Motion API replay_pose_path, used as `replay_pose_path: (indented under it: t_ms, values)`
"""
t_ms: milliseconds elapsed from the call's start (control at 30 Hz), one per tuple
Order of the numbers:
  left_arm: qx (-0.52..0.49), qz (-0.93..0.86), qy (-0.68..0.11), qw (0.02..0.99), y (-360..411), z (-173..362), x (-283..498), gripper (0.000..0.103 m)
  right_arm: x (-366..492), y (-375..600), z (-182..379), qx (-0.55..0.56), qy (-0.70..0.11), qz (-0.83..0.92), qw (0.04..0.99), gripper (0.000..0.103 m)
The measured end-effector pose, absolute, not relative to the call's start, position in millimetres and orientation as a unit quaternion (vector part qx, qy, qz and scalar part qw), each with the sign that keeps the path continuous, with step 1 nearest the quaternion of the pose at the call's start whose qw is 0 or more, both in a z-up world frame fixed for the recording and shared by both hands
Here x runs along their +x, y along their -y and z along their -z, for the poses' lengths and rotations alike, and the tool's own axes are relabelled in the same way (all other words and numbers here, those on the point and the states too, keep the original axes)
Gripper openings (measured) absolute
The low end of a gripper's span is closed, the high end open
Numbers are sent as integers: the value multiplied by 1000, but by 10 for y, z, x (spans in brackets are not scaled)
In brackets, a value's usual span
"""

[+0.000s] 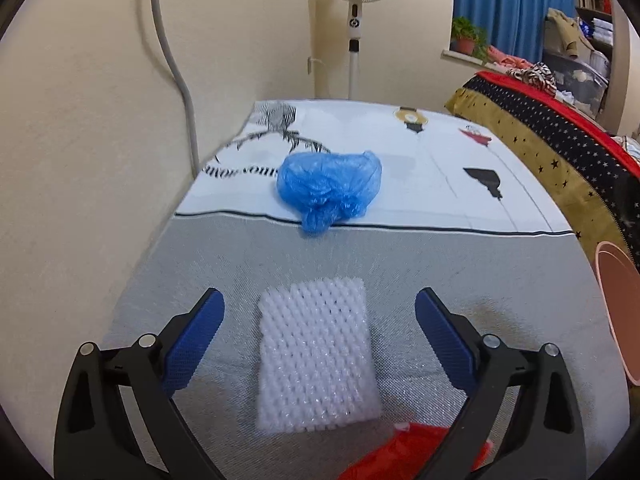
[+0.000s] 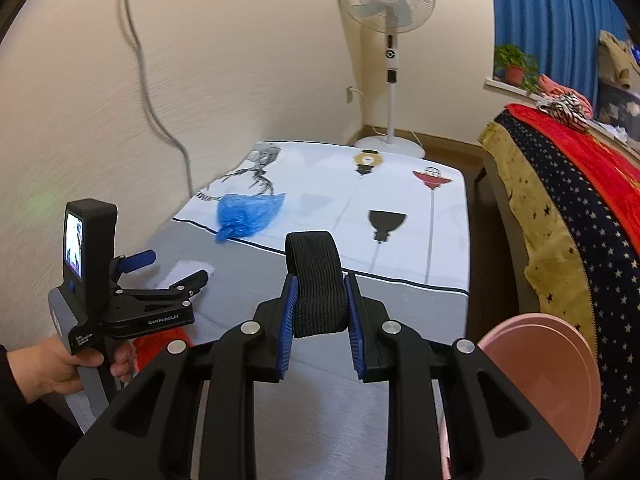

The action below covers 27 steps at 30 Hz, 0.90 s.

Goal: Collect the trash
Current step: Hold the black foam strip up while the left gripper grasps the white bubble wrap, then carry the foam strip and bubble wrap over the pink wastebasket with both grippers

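While the right gripper (image 2: 320,312) clamps a black elastic band (image 2: 316,280), the left gripper (image 1: 320,320) gapes wide around white foam netting (image 1: 316,356) on the grey table (image 1: 500,272). Red trash (image 1: 400,456) is cut off below; a blue bag (image 1: 330,184) lies beyond; the pink bin (image 2: 556,380) hides its contents.

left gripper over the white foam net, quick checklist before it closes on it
1. Left gripper open wide: ok.
2. White foam net lies between the fingers, clear gap each side: ok.
3. Fingers low enough to reach the net: cannot tell.
4. Red plastic by the net's near edge stays out of the grip: cannot tell.
5. Right gripper shut on the black elastic band, apart from the left: ok.
6. Pink bin within reach on the right: ok.
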<state>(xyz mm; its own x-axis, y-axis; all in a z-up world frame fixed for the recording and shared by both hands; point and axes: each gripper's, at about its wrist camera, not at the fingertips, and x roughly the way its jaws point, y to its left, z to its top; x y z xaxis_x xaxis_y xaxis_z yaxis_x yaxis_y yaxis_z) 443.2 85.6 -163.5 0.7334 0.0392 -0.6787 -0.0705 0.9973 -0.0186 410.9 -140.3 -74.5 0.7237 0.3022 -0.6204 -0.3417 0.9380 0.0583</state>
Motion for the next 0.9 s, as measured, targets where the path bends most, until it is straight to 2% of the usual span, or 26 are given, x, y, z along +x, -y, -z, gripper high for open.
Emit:
replay_pose_path:
  t_ms: [33, 100, 167, 233, 267, 333, 467, 900]
  values:
    - [-23, -28, -368, 929, -862, 1644, 4449, 90, 4108, 1428, 750, -30, -329, -172, 928, 24]
    - [-29, -22, -379, 925, -881, 1678, 4481, 79, 4113, 1466, 765, -29, -331, -167, 928, 24]
    - [-39, -12, -391, 920, -904, 1718, 4519, 56, 4119, 1497, 782, -30, -335, -164, 928, 24]
    - [-49, -4, -395, 917, -929, 1741, 4534, 41, 4121, 1505, 792, -30, -336, -162, 927, 24]
    - [-52, -2, -394, 917, -934, 1744, 4537, 29, 4123, 1502, 797, -31, -336, -162, 927, 24]
    - [-55, 6, -390, 919, -933, 1736, 4527, 17, 4122, 1499, 799, -32, -336, -163, 927, 24]
    - [-38, 1, -373, 927, -902, 1685, 4495, 14, 4115, 1485, 798, -34, -334, -165, 927, 24]
    - [-46, -13, -335, 941, -927, 1172, 4380, 13, 4058, 1530, 662, -27, -321, -165, 932, 24]
